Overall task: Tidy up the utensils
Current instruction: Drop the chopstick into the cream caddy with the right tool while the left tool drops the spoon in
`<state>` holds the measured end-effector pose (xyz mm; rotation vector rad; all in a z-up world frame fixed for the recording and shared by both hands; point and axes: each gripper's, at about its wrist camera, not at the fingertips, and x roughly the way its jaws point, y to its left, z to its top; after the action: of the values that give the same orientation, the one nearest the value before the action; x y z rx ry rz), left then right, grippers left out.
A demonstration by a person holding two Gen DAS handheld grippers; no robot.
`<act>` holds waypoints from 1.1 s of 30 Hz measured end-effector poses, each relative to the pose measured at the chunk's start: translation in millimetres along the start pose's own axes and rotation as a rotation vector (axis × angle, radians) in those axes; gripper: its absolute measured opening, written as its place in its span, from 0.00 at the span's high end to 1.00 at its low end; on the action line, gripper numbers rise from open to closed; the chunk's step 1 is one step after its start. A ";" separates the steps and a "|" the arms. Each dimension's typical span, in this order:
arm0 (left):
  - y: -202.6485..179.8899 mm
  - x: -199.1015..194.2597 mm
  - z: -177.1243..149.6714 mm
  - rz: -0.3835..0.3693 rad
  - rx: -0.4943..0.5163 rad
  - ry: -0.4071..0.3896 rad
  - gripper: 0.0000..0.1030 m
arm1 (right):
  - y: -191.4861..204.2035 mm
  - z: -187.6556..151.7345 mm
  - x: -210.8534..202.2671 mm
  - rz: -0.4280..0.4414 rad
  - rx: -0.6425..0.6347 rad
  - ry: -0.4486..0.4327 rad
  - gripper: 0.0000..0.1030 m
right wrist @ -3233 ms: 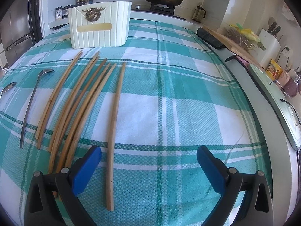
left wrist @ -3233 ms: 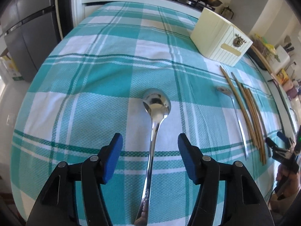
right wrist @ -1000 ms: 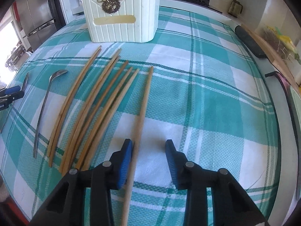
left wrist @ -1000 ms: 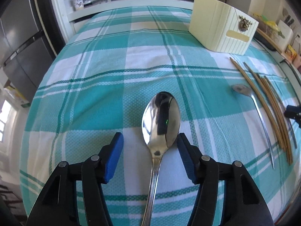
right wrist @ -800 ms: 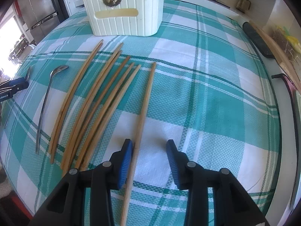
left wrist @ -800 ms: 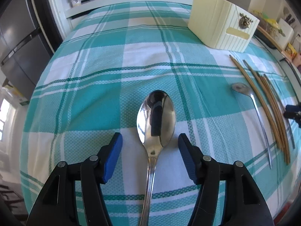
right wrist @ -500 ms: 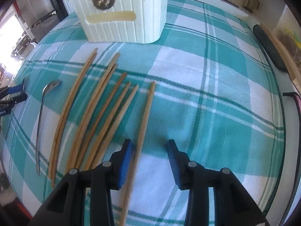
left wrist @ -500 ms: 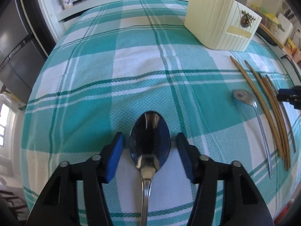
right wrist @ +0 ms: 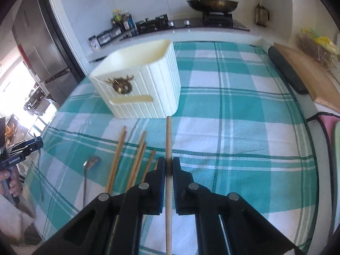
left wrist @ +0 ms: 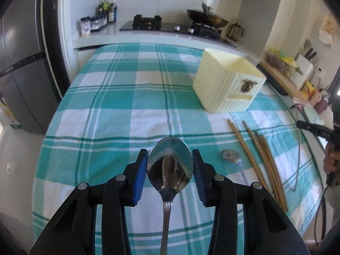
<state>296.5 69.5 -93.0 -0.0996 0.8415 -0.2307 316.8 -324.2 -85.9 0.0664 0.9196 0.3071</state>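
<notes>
Gripping lengthwise, left gripper (left wrist: 170,165) clamps spoon (left wrist: 170,167); right gripper (right wrist: 168,170) clamps chopstick (right wrist: 168,140), pointing ahead.

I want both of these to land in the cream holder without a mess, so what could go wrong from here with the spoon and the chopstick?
1. The left gripper pinches the big spoon by its rounded bowl edges, handle hanging below; smooth metal could slip or swing.
2. The right gripper clamps one chopstick partway along, so the long stick may pivot and strike the holder's wall rather than drop inside.
3. The other chopsticks lie close beside it and could get knocked.
</notes>
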 end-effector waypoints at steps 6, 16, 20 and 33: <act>-12.3 -51.8 11.3 -0.050 0.012 -0.100 0.60 | 20.8 -8.4 -67.5 0.006 -0.053 -0.138 0.93; -27.7 -78.9 49.2 -0.114 0.019 -0.168 0.60 | 44.5 17.6 -109.9 -0.001 -0.087 -0.312 0.93; -40.0 -93.8 87.7 -0.135 0.045 -0.212 0.60 | 51.0 49.2 -115.7 -0.003 -0.109 -0.369 0.93; -98.1 -76.5 226.1 -0.173 0.012 -0.466 0.60 | 79.6 173.8 -94.7 -0.034 -0.174 -0.683 0.93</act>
<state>400.5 -8.0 130.1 -0.2069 0.3676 -0.3590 382.1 -262.8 107.7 -0.0066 0.2150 0.3030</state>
